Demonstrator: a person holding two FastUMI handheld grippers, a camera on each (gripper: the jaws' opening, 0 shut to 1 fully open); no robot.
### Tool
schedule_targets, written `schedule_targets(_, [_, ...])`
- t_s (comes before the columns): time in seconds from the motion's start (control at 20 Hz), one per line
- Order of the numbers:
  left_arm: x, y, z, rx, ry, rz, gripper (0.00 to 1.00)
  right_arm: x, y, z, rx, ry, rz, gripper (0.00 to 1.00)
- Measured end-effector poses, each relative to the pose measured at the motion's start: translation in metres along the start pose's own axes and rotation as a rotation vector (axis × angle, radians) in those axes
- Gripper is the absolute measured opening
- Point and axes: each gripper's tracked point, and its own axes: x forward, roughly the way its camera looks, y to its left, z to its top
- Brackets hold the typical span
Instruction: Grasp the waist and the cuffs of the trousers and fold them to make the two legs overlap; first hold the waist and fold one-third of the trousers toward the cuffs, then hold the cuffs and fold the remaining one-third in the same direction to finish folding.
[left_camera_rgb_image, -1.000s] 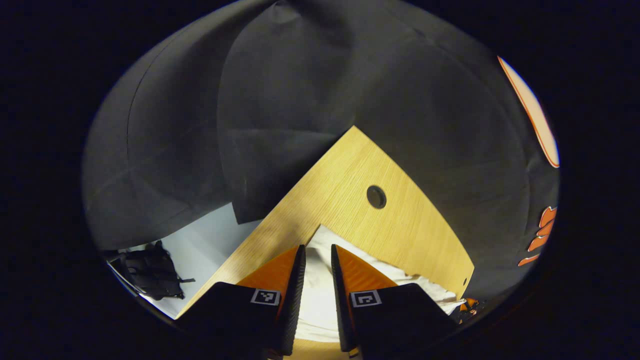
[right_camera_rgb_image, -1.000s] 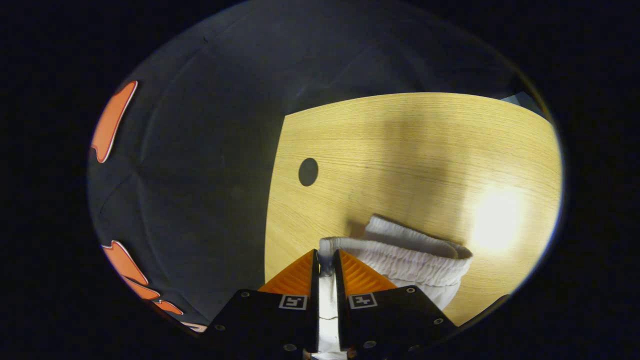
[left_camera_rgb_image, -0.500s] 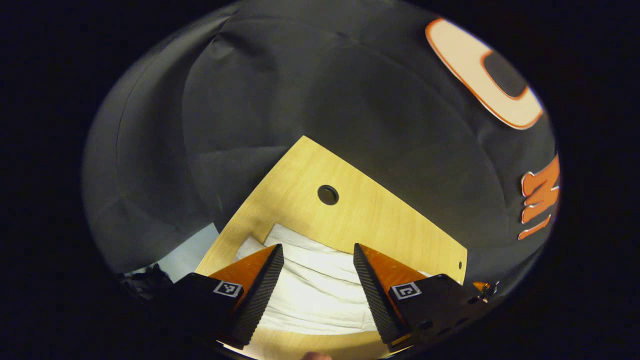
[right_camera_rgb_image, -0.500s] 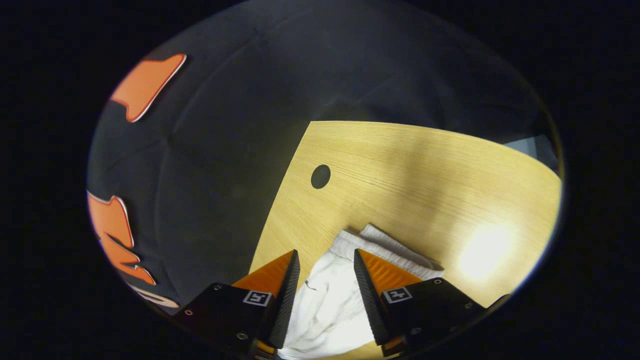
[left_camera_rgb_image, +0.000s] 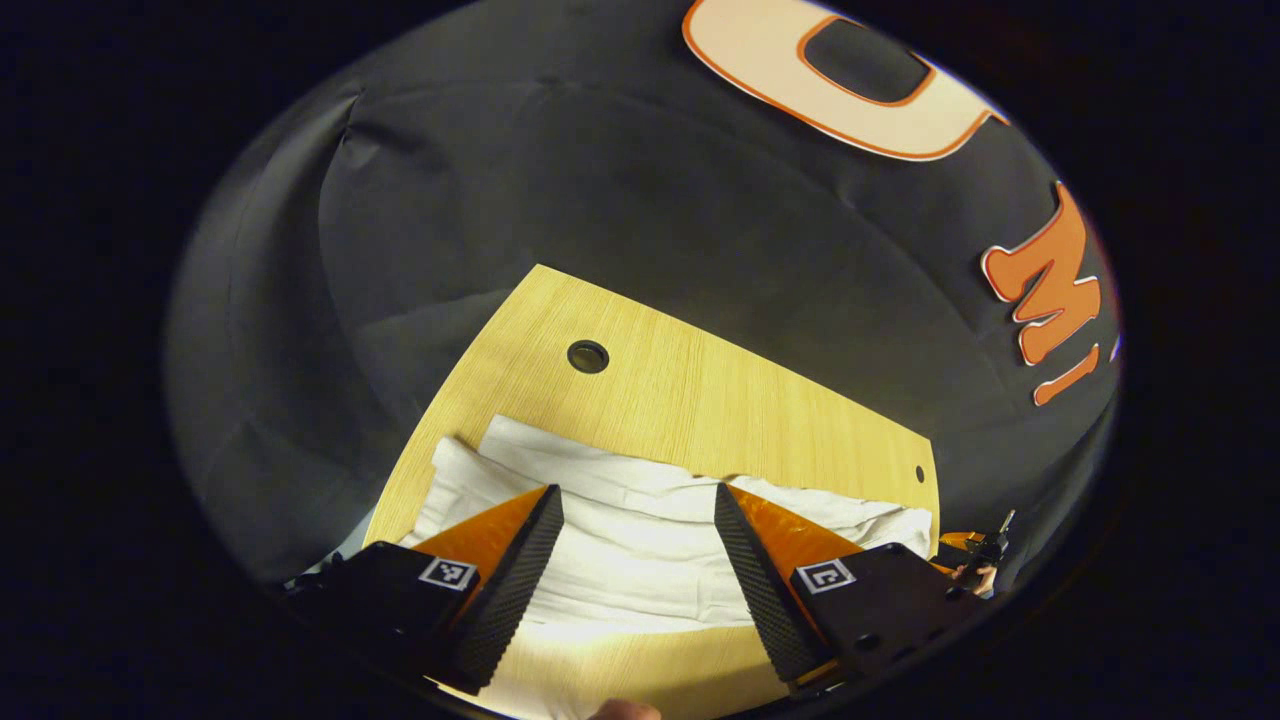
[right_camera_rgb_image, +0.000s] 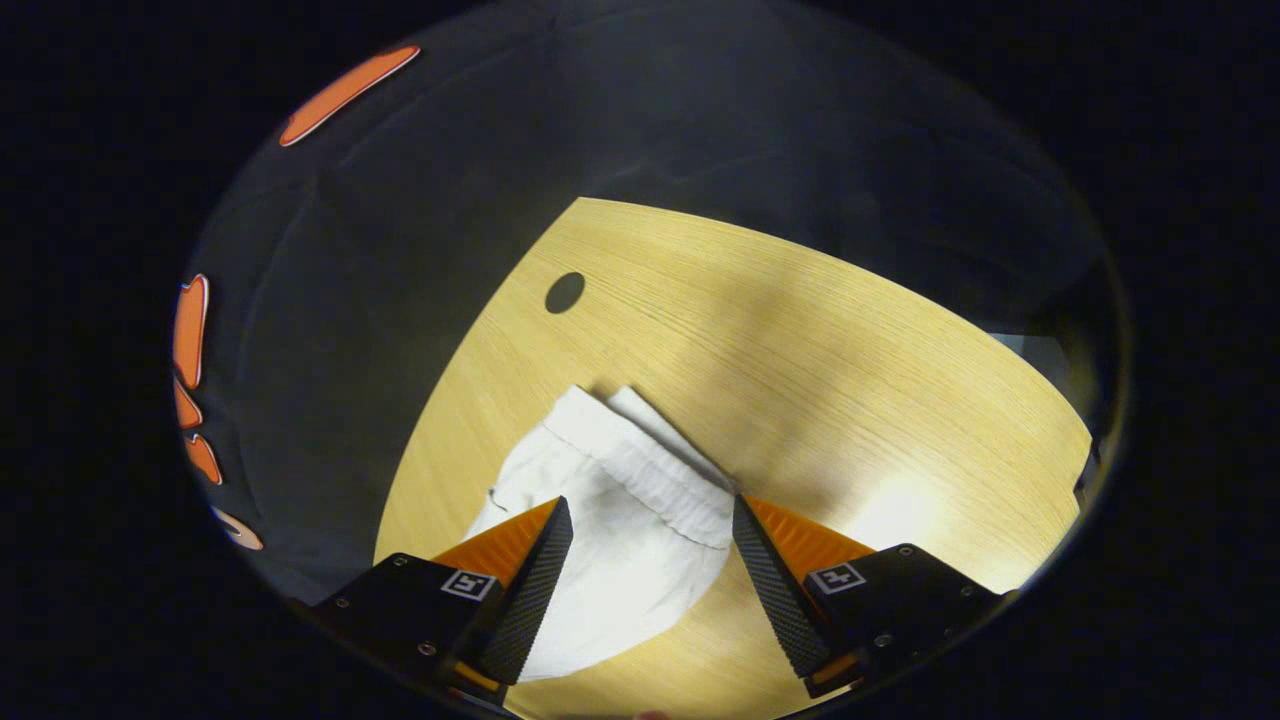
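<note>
White trousers (left_camera_rgb_image: 640, 540) lie flat on the wooden table (left_camera_rgb_image: 700, 400), legs stacked one over the other with the cuff ends at the left. My left gripper (left_camera_rgb_image: 636, 510) hovers open above the legs, nothing between its fingers. In the right gripper view the elastic waist (right_camera_rgb_image: 650, 475) of the trousers (right_camera_rgb_image: 620, 560) rests on the table (right_camera_rgb_image: 800, 340). My right gripper (right_camera_rgb_image: 648, 520) stands open over the waist, apart from the cloth.
A round cable hole (left_camera_rgb_image: 588, 356) sits in the table beyond the trousers, also seen as the hole (right_camera_rgb_image: 565, 292) in the right gripper view. The table's left edge runs close beside the cuffs. A bright glare spot (right_camera_rgb_image: 900, 500) lies on the bare wood right of the waist.
Both grippers let go of the trousers, opened wide and pulled back and up. The waist and legs now lie loose on the table.
</note>
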Motion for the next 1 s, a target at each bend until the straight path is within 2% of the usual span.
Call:
schedule_targets(0.15, [-0.001, 0.000, -0.005, 0.111, -0.007, 0.062, 1.00, 0.014, -0.011, -0.012, 0.058, 0.034, 0.007, 0.97])
schedule_targets(0.3, [0.004, 0.002, -0.009, 0.143, -0.004, 0.070, 0.98, 0.022, -0.009, -0.008, 0.063, 0.019, 0.017, 0.98])
schedule_targets(0.4, [0.004, 0.001, -0.009, 0.141, -0.005, 0.064, 1.00, 0.027, 0.000, -0.008, 0.078, 0.009, 0.026, 0.97])
schedule_targets(0.5, [0.004, 0.002, -0.007, 0.132, -0.002, 0.054, 1.00, 0.033, -0.011, -0.007, 0.099, -0.011, -0.002, 0.93])
schedule_targets(0.55, [0.004, 0.003, -0.007, 0.132, 0.001, 0.053, 1.00, 0.033, -0.016, -0.006, 0.109, -0.019, -0.009, 0.75])
schedule_targets(0.6, [0.005, 0.004, -0.008, 0.135, 0.009, 0.055, 1.00, 0.035, -0.018, -0.006, 0.125, -0.027, -0.006, 0.67])
schedule_targets(0.65, [0.005, 0.004, -0.009, 0.143, 0.018, 0.059, 1.00, 0.039, -0.019, -0.007, 0.155, -0.034, 0.013, 0.50])
schedule_targets(0.75, [0.005, 0.003, -0.015, 0.150, 0.040, 0.067, 1.00, 0.040, -0.016, -0.011, 0.225, -0.038, 0.069, 0.22])
schedule_targets(0.85, [0.004, -0.001, -0.023, 0.138, 0.078, 0.056, 1.00, 0.038, -0.011, -0.010, 0.230, -0.068, 0.106, 0.13])
schedule_targets(1.0, [0.011, -0.010, -0.042, 0.121, 0.104, 0.037, 1.00, 0.013, 0.005, 0.000, 0.229, -0.136, 0.158, 0.08])
